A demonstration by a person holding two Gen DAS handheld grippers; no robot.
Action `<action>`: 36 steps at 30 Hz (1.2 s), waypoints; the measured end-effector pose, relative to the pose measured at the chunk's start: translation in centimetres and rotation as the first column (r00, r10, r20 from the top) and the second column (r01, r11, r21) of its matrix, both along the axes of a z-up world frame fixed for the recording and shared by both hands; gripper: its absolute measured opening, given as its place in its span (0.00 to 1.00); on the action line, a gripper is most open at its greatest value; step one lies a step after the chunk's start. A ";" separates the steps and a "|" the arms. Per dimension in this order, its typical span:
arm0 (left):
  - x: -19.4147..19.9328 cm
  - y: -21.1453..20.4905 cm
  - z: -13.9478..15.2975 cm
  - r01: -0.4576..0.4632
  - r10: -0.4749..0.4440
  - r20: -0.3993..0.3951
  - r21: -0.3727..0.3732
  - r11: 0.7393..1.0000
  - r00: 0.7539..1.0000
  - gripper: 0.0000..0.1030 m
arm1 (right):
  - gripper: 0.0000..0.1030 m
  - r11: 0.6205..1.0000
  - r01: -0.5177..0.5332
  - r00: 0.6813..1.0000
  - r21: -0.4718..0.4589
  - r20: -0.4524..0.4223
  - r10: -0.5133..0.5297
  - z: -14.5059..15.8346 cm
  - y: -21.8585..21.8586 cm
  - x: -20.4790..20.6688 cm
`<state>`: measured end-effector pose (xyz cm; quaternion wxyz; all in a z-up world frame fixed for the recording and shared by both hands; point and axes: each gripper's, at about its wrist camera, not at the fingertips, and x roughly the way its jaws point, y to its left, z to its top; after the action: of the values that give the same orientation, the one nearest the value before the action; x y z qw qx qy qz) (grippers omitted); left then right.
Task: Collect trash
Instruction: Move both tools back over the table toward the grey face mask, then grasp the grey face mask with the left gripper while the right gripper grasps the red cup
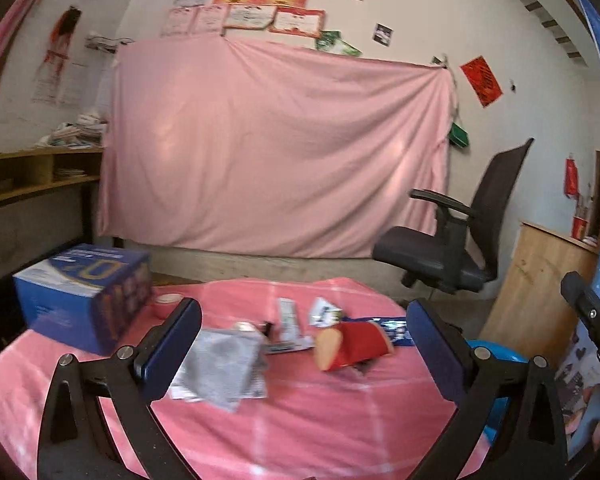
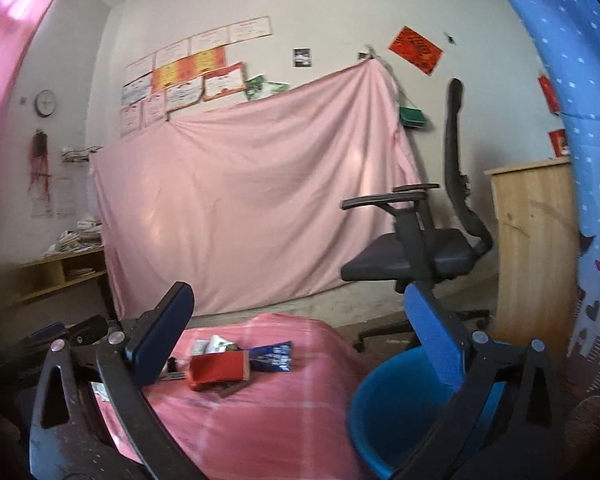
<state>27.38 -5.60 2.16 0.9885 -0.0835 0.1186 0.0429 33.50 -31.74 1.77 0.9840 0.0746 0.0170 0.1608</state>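
Trash lies on a table with a pink cloth [image 1: 284, 420]. In the left wrist view I see a silver foil wrapper [image 1: 220, 364], a red carton on its side [image 1: 350, 346], a blue wrapper [image 1: 394, 330] and white packets [image 1: 324, 312]. My left gripper [image 1: 306, 354] is open and empty, above the near part of the table, short of the trash. In the right wrist view the red carton [image 2: 218, 368] and blue wrapper [image 2: 272, 356] lie ahead to the left. My right gripper [image 2: 300, 340] is open and empty, over the table's right edge by a blue bin [image 2: 388, 412].
A blue cardboard box [image 1: 84, 292] and a roll of tape [image 1: 168, 302] stand at the table's left. A black office chair [image 1: 452, 248] is behind on the right, next to a wooden cabinet [image 1: 540, 288]. A pink sheet [image 1: 276, 148] hangs on the far wall.
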 end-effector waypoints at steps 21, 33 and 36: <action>-0.4 7.9 -5.0 -0.071 0.071 -0.172 0.004 0.997 0.982 0.97 | 1.00 0.954 -0.186 0.958 -0.237 -0.259 0.123 -4.7 10.9 5.7; 3.2 8.6 -6.4 0.041 -0.064 -0.258 -0.094 0.995 0.964 0.54 | 1.00 0.913 -0.265 0.875 -0.311 -0.475 0.092 -8.0 13.5 11.5; 4.1 8.7 -6.7 0.049 -0.083 -0.282 -0.127 0.991 0.956 0.41 | 1.00 0.910 -0.268 0.870 -0.317 -0.486 0.087 -8.1 14.2 12.5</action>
<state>31.49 3.12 -4.58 0.9550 -0.1310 0.2658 0.0143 45.96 -17.53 -6.34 0.9279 -0.0803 0.2875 0.2235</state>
